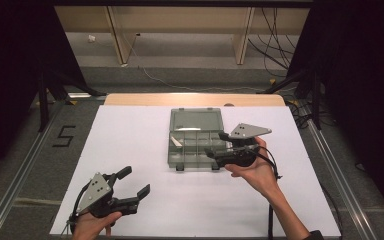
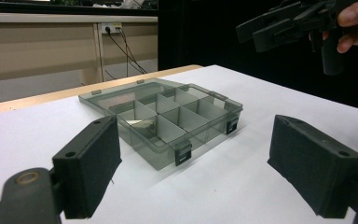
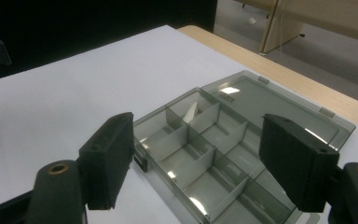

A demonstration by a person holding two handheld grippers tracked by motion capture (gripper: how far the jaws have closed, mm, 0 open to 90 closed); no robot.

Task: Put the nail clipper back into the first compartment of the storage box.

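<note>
White table cover [image 1: 130,150], left gripper [image 1: 132,187] at seven o'clock with jaws apart and nothing between, grey clear box [image 1: 196,139] lying open in the middle, right gripper [image 1: 219,145] at three o'clock over the box's edge, jaws wide apart, holding nothing.

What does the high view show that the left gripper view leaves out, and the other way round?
High view alone: both forearms, the whole white table, the floor with a taped "5", and the left gripper from above, jaws apart.

Left gripper view alone: the box's two front latches close up, and a wall socket with cables behind.

Both: the open grey box with its dividers and lid laid flat, and the right gripper held over the box's right end, jaws apart, holding nothing.
</note>
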